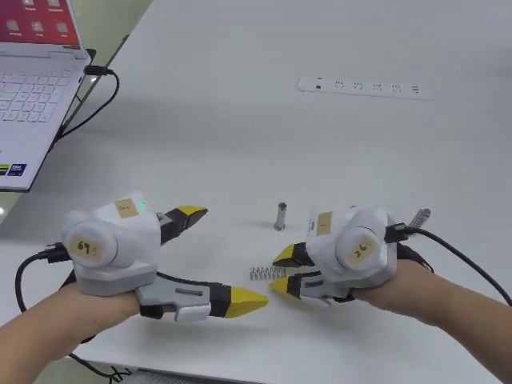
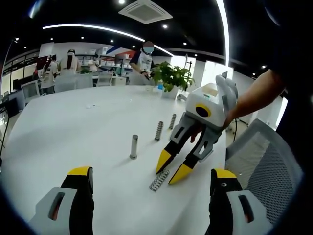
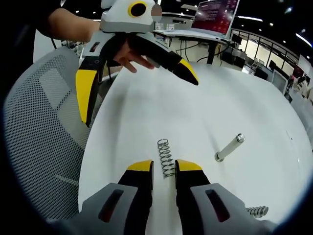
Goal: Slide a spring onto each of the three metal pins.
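- Counts two of the three pins as done, by judgement. Locates a grey metal pin sleeved in a silver spring [image 2: 159, 130] and a second sprung pin [image 2: 172, 121], both upright toward the right of the white worktable [image 1: 240, 120].
- Counts one pin as left to do. Locates the bare grey metal pin [image 1: 281, 216] upright at mid-table, left of the sprung pair.
- Locates the loose silver coil spring [image 1: 266, 273] flat on the table, just near of the bare pin and apart from it.
- Finds the right gripper [image 3: 164, 169] low over the table, jaws a narrow gap apart, tips either side of the spring's right end. Sees no firm clamp on it.
- Finds the left gripper [image 1: 216, 256] left of the spring, jaws spread wide, holding nothing.
- Judges the remaining work as gripping this last spring, standing it on end and threading it down the bare pin.
- Cannot confirm pad-to-coil contact at the right jaws.
- Notes one sprung pin in the head view cut down to its top end behind the right gripper's body.
- Notes a coil at the lower edge of the right gripper view, cut off. Cannot tell which pin carries it.
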Tool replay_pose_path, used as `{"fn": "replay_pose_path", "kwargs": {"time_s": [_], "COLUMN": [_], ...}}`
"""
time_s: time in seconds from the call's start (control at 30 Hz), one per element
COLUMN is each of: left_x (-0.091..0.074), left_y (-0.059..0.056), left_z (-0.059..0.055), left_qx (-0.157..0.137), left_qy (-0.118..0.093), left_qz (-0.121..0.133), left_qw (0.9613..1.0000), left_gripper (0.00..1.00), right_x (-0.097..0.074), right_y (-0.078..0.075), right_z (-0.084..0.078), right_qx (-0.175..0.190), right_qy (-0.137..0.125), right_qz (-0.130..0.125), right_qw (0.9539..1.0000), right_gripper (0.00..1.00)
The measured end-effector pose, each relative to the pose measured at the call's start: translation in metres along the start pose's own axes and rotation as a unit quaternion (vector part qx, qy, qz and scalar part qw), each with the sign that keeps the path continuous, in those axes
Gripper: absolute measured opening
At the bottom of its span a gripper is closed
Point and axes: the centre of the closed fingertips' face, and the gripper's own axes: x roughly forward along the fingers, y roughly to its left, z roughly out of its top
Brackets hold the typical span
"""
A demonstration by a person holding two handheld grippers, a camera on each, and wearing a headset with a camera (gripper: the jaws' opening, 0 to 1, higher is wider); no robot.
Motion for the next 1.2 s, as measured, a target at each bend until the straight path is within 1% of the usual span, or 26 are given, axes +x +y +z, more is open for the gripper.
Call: {"fn": "replay_pose_path", "kwargs": {"time_s": [0.03,0.07,0.27,0.53,0.67,0.9,1.03,1.2], "left_x": [0.0,0.0,0.0,0.001,0.002,0.005,0.006,0.007], "left_y": [0.0,0.0,0.001,-0.001,-0.001,-0.003,-0.004,-0.005], "left_z": [0.0,0.0,0.0,0.0,0.001,0.003,0.004,0.01], "left_qx": [0.0,-0.001,-0.002,0.0,0.0,0.002,0.005,0.01], "left_qy": [0.0,-0.001,-0.001,0.001,-0.001,-0.003,-0.002,-0.006], "left_qz": [0.0,0.0,0.0,-0.003,-0.003,-0.006,-0.01,-0.011], "left_qw": [1.0,1.0,1.0,1.0,1.0,1.0,0.9999,0.9999], "left_gripper": [0.97,0.97,0.97,0.97,0.97,0.96,0.96,0.96], "right_x": [0.001,0.001,0.001,0.001,0.001,-0.01,-0.019,-0.03], "right_y": [-0.001,-0.001,-0.001,0.0,0.0,-0.004,-0.007,-0.01], "right_z": [-0.003,-0.004,-0.005,-0.003,-0.003,-0.001,0.0,-0.004], "right_qx": [0.002,0.001,-0.005,-0.01,-0.011,-0.01,-0.009,-0.004], "right_qy": [0.008,0.01,0.011,0.009,0.011,0.006,0.002,0.002], "right_qz": [-0.003,-0.003,-0.004,-0.001,-0.003,-0.009,-0.013,-0.019], "right_qw": [1.0,0.9999,0.9999,0.9999,0.9999,0.9999,0.9999,0.9998], "right_gripper": [0.15,0.14,0.09,0.08,0.08,0.08,0.08,0.08]}}
